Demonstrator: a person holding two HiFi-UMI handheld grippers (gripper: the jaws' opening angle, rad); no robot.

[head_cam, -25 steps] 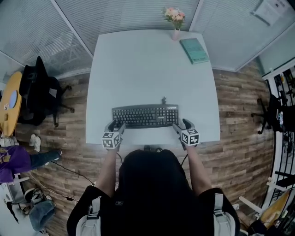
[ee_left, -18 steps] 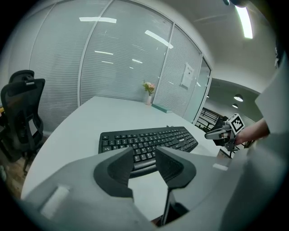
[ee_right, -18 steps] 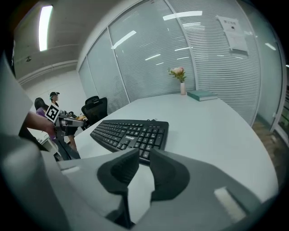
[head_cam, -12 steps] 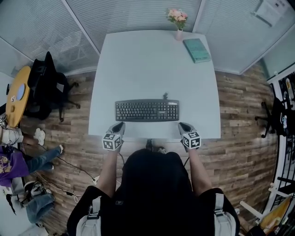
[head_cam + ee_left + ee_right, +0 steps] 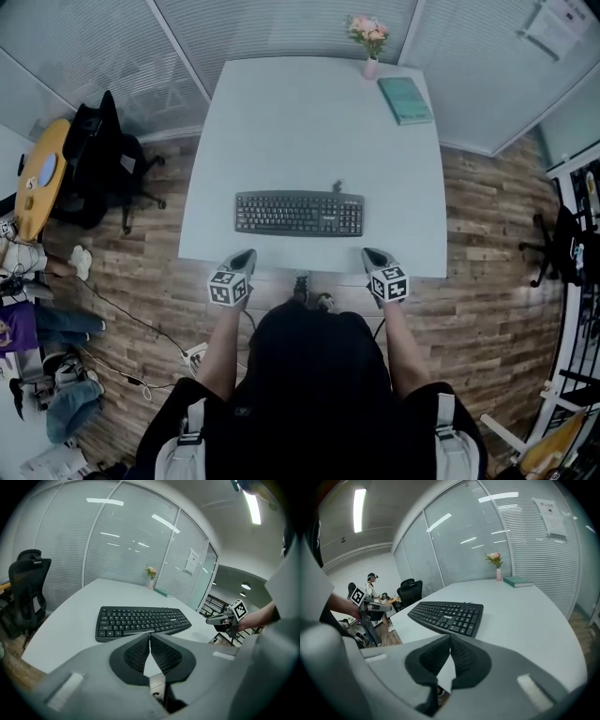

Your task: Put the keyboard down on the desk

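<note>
A black keyboard lies flat on the white desk, a little back from its near edge. My left gripper hovers at that edge, short of the keyboard's left end. My right gripper hovers short of its right end. Neither touches it. The jaws of both have just been closing and now meet, with nothing between them. In the left gripper view the keyboard lies beyond the shut left gripper. The right gripper view shows the keyboard past the shut right gripper.
A small vase of flowers and a teal book sit at the desk's far right corner. A black office chair and a yellow round table stand to the left. Cables run over the wooden floor.
Both grippers have drawn back from the keyboard's two ends to the desk's near edge, and their jaws have gone from open to shut. The keyboard stays lying on the desk.
</note>
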